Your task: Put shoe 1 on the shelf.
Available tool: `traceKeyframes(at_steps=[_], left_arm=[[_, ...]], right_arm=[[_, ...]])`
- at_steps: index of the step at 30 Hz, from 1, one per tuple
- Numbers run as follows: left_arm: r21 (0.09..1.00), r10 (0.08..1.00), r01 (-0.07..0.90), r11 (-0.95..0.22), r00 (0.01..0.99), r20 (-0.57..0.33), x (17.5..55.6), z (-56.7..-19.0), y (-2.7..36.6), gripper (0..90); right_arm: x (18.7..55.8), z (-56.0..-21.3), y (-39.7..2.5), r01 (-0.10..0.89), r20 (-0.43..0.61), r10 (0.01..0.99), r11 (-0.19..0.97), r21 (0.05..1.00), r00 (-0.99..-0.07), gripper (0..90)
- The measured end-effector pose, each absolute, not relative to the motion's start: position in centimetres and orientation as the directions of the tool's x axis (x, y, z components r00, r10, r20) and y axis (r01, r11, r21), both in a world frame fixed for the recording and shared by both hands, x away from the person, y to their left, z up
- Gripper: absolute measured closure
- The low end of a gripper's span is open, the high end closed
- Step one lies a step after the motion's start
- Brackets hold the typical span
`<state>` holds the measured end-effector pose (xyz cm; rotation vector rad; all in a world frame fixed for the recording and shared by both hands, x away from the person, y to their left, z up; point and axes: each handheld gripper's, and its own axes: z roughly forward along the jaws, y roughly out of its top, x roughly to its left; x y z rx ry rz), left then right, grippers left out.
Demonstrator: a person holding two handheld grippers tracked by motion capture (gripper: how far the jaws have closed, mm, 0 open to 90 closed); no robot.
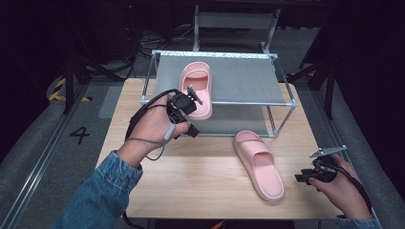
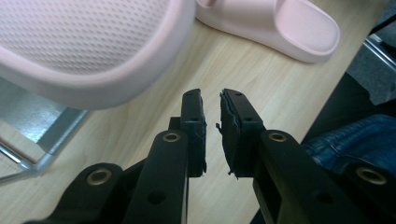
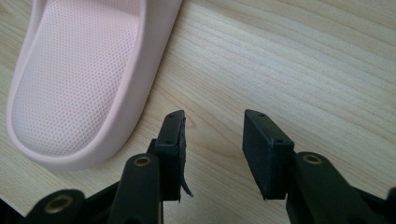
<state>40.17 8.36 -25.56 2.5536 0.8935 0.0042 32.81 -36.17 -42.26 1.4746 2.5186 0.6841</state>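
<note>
One pink slipper [image 1: 197,88] sits on the rack shelf [image 1: 248,81]; my left hand-held gripper [image 1: 184,106], nearly closed, holds nothing. The second slipper [image 1: 260,164] waits on the tabletop [image 1: 200,176] beside my open, empty right hand-held gripper [image 1: 305,177].

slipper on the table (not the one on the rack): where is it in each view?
High view: the slipper on the table lies right of centre, in front of the rack.
Left gripper view: it lies across the top right, toe strap to the right.
Right gripper view: its heel end is at the upper left, left of the right gripper.
Shared landmark: the light wooden table.
</note>
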Motion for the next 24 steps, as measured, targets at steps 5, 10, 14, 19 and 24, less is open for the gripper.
traceKeyframes(at_steps=[5,10,14,19,24], left_arm=[[0.403,0.622,0.610,-0.682,0.774,-0.120,40.9,-25.4,8.6,81.9],[0.444,0.645,0.590,-0.674,0.763,-0.034,41.9,-25.4,8.6,78.0],[0.468,0.664,0.608,-0.641,0.745,-0.059,43.0,-25.7,8.7,77.6],[0.494,0.688,0.625,-0.604,0.722,-0.071,44.7,-26.2,8.7,77.0],[0.514,0.702,0.637,-0.575,0.706,-0.090,46.1,-26.5,8.5,75.5]], right_arm=[[32.8,-42.3,-36.0,0.789,0.102,0.854,0.418,0.450,-0.511,60.2],[32.9,-42.4,-36.0,0.790,0.104,0.853,0.420,0.447,-0.512,60.1],[32.9,-42.4,-36.0,0.790,0.103,0.853,0.420,0.447,-0.511,60.0],[32.9,-42.5,-36.0,0.790,0.104,0.852,0.421,0.445,-0.513,59.9],[32.9,-42.5,-36.1,0.790,0.101,0.854,0.420,0.447,-0.511,59.9]])
